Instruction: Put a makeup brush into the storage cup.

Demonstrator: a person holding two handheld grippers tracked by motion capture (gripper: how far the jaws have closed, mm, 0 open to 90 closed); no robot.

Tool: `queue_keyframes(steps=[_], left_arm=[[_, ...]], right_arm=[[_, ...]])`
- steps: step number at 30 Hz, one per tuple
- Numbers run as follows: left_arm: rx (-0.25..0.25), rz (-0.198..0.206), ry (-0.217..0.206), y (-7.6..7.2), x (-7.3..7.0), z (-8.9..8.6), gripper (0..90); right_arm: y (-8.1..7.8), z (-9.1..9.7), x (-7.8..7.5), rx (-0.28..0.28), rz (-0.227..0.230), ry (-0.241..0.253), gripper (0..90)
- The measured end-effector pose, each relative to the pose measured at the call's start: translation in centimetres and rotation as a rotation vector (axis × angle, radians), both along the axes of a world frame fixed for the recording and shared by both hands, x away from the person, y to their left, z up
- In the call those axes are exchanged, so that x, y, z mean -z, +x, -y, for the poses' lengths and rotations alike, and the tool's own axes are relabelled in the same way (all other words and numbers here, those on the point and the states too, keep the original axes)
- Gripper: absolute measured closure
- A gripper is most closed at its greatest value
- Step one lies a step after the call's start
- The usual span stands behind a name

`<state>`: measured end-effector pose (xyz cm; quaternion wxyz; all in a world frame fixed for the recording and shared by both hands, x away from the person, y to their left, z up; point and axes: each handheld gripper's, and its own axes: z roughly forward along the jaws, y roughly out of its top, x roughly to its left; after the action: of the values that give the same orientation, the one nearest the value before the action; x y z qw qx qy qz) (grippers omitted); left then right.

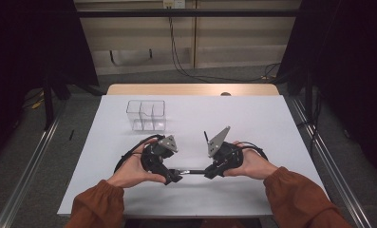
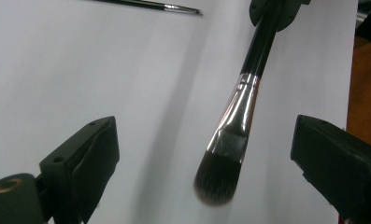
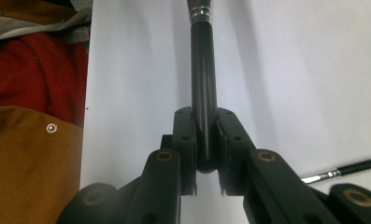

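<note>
Near the front of the white surface [image 1: 252, 118], right hand-held gripper [image 3: 205, 140] clamps the black-handled, silver-ferruled makeup brush [image 2: 237, 121]. Left hand-held gripper [image 2: 204, 154] gapes wide around the bristles, not touching.

Two makeup brushes are on hand: one broad flat-headed brush [image 2: 230, 135] with a black handle and silver ferrule, and one thin brush [image 2: 148, 4] lying on the single white table [image 1: 252, 123]. One clear box [image 1: 146, 115] stands there, divided into three compartments. Two grippers, the left gripper [image 2: 202, 154] and the right gripper [image 3: 204, 140], complete the count.
</note>
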<state>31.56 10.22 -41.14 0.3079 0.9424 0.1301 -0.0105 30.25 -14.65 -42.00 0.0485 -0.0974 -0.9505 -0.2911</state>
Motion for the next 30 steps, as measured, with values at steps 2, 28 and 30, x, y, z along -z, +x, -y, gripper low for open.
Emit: queue_keyframes(steps=[2,28,30], left_arm=[[-0.007,-0.004,-0.001,0.1,0.1,-0.3,5.4],[-0.182,0.032,-0.168,-1.5,0.4,-4.5,4.7],[-0.187,0.036,-0.172,-1.7,0.5,-4.5,4.6]], right_arm=[[0.1,0.2,0.0,0.006,-0.001,0.009,80.1],[-0.8,4.4,0.8,0.171,0.033,0.119,80.1],[-0.9,4.5,1.0,0.185,0.044,0.144,80.0]])
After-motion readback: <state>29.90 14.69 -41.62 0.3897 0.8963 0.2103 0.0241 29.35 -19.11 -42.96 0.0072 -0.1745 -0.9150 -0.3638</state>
